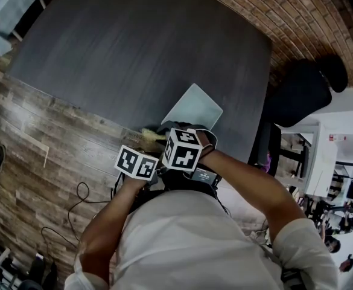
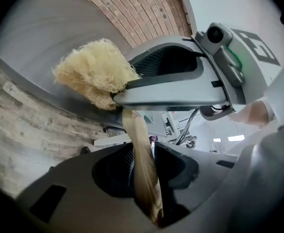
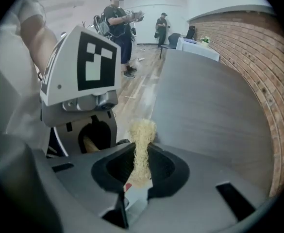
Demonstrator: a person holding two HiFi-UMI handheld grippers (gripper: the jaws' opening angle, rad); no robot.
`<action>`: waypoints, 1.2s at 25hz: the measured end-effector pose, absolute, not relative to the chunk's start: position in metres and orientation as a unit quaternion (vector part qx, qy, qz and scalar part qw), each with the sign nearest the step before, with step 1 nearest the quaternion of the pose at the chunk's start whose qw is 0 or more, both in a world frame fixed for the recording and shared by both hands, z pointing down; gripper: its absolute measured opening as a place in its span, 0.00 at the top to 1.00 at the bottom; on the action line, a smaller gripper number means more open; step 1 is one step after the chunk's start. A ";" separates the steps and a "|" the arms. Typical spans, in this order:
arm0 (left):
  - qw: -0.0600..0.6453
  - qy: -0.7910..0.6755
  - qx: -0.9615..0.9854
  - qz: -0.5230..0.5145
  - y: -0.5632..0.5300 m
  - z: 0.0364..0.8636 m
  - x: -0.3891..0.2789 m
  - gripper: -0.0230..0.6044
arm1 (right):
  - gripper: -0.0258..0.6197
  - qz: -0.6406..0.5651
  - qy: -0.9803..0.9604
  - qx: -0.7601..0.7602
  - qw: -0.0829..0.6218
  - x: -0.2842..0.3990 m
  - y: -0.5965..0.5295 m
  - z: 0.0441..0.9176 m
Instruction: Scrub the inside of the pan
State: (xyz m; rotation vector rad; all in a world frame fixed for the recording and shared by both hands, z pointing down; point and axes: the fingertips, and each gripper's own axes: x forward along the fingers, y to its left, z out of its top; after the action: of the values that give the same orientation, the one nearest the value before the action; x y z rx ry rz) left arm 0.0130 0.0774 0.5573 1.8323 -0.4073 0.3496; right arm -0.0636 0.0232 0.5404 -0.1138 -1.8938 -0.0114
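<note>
Though faint overhead, right gripper's [image 3: 141, 153] loofah [image 3: 142, 130]

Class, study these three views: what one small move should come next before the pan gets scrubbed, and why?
Probably open the right claw and back it off. Both claws hold the one scrubber: the left claw grips its wooden handle, while the right pinches its fibre head, which must be free to reach the pan just beyond.

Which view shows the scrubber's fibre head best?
Left gripper view: the fibre head shows whole and sharp, bushing out of the jaws of the right gripper. Right gripper view gives only a squeezed strip between its own jaws; head view, a pale sliver beside the marker cubes.
</note>
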 end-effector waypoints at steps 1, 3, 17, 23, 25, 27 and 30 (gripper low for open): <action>0.581 -0.173 0.781 0.150 0.078 0.558 0.012 0.77 | 0.85 -0.022 -0.806 -0.046 0.589 -0.061 0.023 0.542; 0.589 -0.171 0.776 0.147 0.078 0.560 0.011 0.79 | 0.85 -0.046 -0.800 -0.041 0.597 -0.058 0.022 0.544; 0.598 -0.181 0.767 0.147 0.080 0.559 0.018 0.80 | 0.85 -0.200 -0.755 -0.005 0.625 -0.048 -0.003 0.553; 0.599 -0.184 0.766 0.144 0.080 0.559 0.019 0.80 | 0.85 -0.254 -0.739 -0.017 0.624 -0.051 -0.005 0.552; 0.601 -0.184 0.765 0.142 0.080 0.558 0.019 0.80 | 0.85 -0.271 -0.735 -0.020 0.621 -0.054 -0.005 0.551; 0.602 -0.185 0.764 0.140 0.081 0.558 0.020 0.80 | 0.85 -0.283 -0.734 -0.020 0.617 -0.057 -0.005 0.551; 0.603 -0.184 0.764 0.137 0.082 0.559 0.020 0.80 | 0.85 -0.295 -0.734 -0.019 0.611 -0.064 -0.008 0.550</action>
State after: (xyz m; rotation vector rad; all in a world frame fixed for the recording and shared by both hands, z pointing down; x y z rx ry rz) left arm 0.0199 0.0816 0.5586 1.7679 -0.4266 0.3171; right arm -0.0641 -0.0083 0.5497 -0.0429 -1.6947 -0.6817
